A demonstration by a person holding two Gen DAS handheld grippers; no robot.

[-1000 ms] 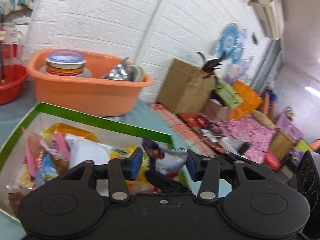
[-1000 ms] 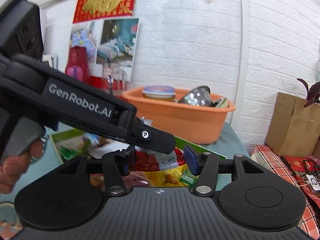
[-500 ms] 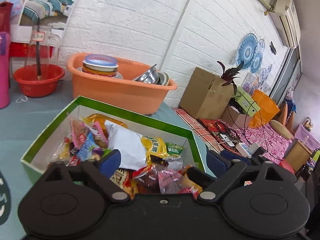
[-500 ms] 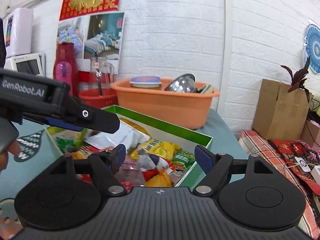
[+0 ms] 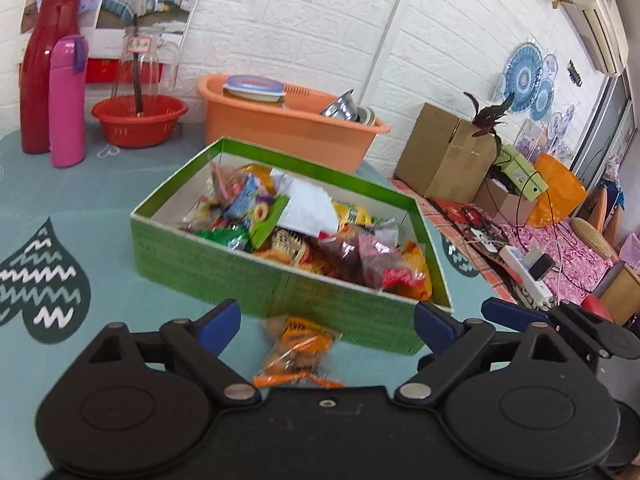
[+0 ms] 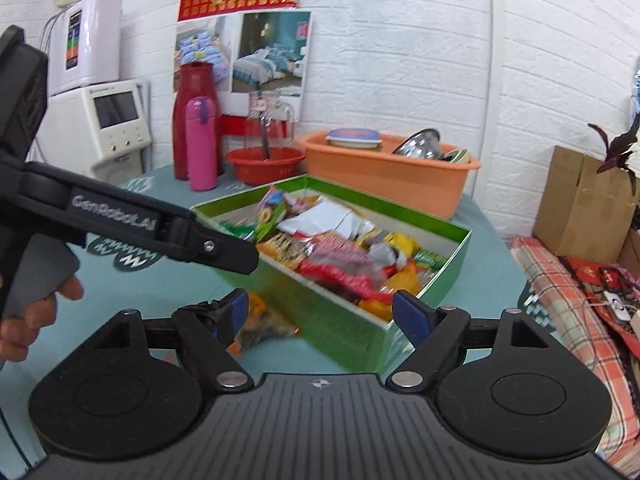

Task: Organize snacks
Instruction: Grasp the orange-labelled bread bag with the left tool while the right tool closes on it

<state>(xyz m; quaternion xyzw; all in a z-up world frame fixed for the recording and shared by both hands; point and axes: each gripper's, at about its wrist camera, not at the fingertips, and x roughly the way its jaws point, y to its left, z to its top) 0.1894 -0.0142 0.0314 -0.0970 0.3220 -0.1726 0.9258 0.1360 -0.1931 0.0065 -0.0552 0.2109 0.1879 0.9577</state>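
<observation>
Beside box: orange crinkly snack packet [image 5: 298,350] lies on desk, outside green cardboard box [image 5: 280,280], awaiting pickup.
Left gripper [image 5: 327,326]: jaws apart, empty.
Right gripper [image 6: 322,316]: jaws apart, empty.

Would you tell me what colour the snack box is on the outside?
Green outside, white inside: the snack box, seen best in the left wrist view.

Both grippers backed off the green box [image 5: 256,276], fingers spread.

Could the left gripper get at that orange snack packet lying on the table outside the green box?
Probably yes: the orange snack packet lies on the table just ahead of the open left gripper, nothing between them; the green box stands behind it.
</observation>
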